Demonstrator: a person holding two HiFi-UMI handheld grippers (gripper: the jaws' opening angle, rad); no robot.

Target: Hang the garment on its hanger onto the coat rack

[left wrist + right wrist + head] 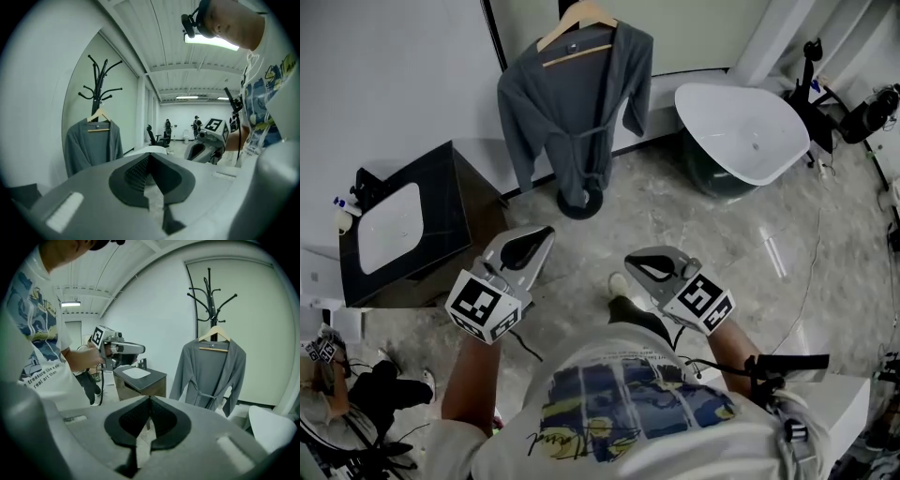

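left gripper [540, 236]: my fingers pressed together, empty | right gripper [636, 262]: same, empty | robe [577, 103]: on hanger [578, 33], hung on coat rack [209, 296], well ahead | handling: likely soft, limp, light; I'd take the stiff hanger neck, not cloth

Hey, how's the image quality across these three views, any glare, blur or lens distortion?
Head view: evenly lit and sharp, with a bright glare streak on the floor. Left gripper view: strong fisheye with dark corners, and the ceiling light is blown out. Right gripper view: same fisheye bending straight lines; the robe is clear.
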